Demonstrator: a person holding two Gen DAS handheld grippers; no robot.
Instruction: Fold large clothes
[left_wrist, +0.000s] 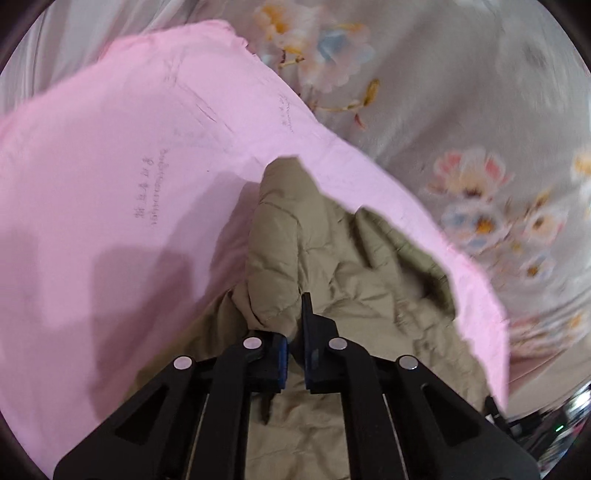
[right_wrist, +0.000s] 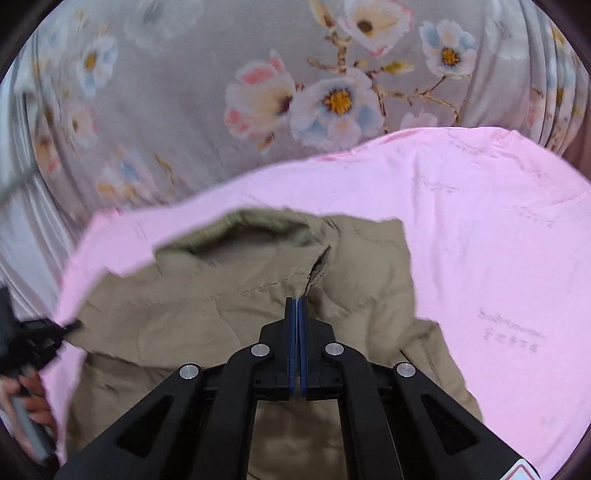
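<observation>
- Left wrist view: my left gripper (left_wrist: 291, 325) has its black jaws clamped on a bunched fold of the khaki quilted padded jacket (left_wrist: 332, 266); the cloth fills the narrow gap between the blue-lined pads.
- The jacket lies crumpled under and ahead of this gripper, on top of a pale pink sheet with faint printed lettering (left_wrist: 110, 177).
- The pink sheet runs up and to the left past the jacket, and it rests on a grey bedspread printed with pastel flowers (left_wrist: 461, 110), which fills the upper right.
- Right wrist view: my right gripper (right_wrist: 297, 314) is clenched, its blue pads pressed flat together; their tips meet the jacket (right_wrist: 221, 302) at a seam just below a small slit, and I cannot tell whether any cloth is pinched there.
- Here the jacket spreads wide across the pink sheet (right_wrist: 498, 240), with a rolled, collar-like edge at its far side.
- At the left edge my other gripper (right_wrist: 55, 328) touches the jacket's left border, and my hand (right_wrist: 26, 402) shows below it.
- The flowered bedspread (right_wrist: 184, 92) lies beyond the sheet.
</observation>
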